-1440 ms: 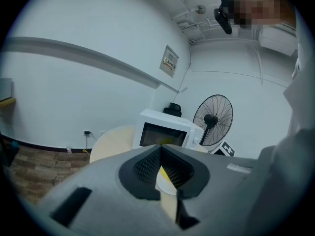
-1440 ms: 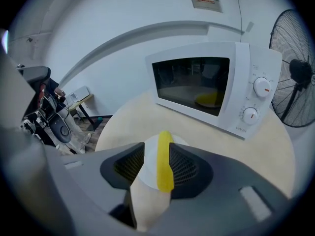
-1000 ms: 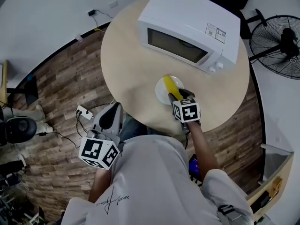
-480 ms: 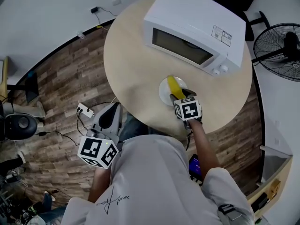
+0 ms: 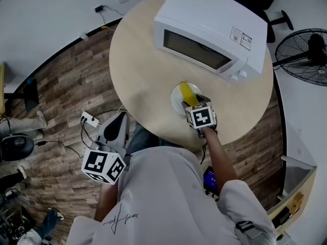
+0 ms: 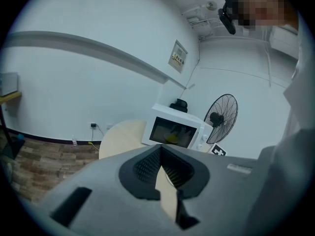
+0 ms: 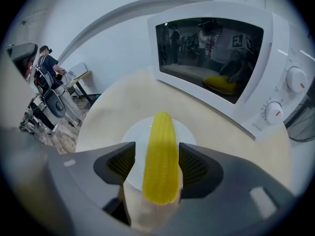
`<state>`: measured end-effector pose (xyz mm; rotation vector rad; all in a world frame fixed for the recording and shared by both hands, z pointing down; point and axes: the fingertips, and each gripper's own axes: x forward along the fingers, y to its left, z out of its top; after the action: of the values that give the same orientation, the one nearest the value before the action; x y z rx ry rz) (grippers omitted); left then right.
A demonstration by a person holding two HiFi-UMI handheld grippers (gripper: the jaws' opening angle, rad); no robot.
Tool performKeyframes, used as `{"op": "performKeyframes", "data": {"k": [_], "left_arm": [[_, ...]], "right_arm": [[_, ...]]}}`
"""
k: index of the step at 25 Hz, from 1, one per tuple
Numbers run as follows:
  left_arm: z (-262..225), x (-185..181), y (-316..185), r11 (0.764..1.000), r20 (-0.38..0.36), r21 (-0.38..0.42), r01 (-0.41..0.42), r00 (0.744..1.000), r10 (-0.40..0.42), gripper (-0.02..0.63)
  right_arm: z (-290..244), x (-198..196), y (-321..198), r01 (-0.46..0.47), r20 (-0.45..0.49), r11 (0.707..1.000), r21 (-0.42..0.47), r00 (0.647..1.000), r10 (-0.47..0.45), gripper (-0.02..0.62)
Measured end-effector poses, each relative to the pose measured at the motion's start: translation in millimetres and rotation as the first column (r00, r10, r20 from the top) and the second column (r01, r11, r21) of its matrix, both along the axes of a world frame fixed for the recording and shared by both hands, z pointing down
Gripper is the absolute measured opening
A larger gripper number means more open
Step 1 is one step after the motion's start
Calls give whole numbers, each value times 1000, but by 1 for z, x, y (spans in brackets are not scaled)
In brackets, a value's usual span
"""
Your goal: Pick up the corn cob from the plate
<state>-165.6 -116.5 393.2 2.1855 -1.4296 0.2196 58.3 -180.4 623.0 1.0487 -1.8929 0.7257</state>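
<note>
A yellow corn cob lies on a small white plate on the round table, just in front of the microwave. My right gripper points steeply down over the cob's near end. In the right gripper view the corn cob sits between the two pads, with a narrow gap on each side; the jaws have just been opening and stand open around it. The plate shows under the cob. My left gripper hangs off the table's near-left edge, away from the plate, its tips together with nothing in them.
A white microwave with its door closed stands at the back of the round wooden table. A black floor fan is at the right. A power strip with cables lies on the wooden floor at the left.
The right gripper has sunk a little onto the near end of the corn cob and its jaws have spread. The left gripper has stayed where it was.
</note>
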Motion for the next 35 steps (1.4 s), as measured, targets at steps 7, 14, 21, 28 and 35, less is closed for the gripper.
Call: {"op": "performKeyframes", "data": {"k": [7,14,21,28,35], "left_arm": [[2,-2,-4,1000,-12,-10,5,1000,-5,-9],[5,-7,-4,1000,-22,-22,9,1000,-9,-9],[8,-10,-7,999,-20,-32,16,1000,-17,-9],[10,-12,-10,999,-11,-35,22,1000,-22,-9],[11,-10,-12,999,-5,-37,18,1000,-18,-9]], "right_arm": [[9,-2,-6,-2,-13,1000,-15,1000,2,295],[19,-1,-9,2,-41,999,-34,999,-3,298],[28,0,-13,6,-58,998,-55,998,-9,299],[39,-3,-14,9,-55,997,-76,998,-13,299],[39,-4,-14,20,-52,997,-78,998,-24,302]]}}
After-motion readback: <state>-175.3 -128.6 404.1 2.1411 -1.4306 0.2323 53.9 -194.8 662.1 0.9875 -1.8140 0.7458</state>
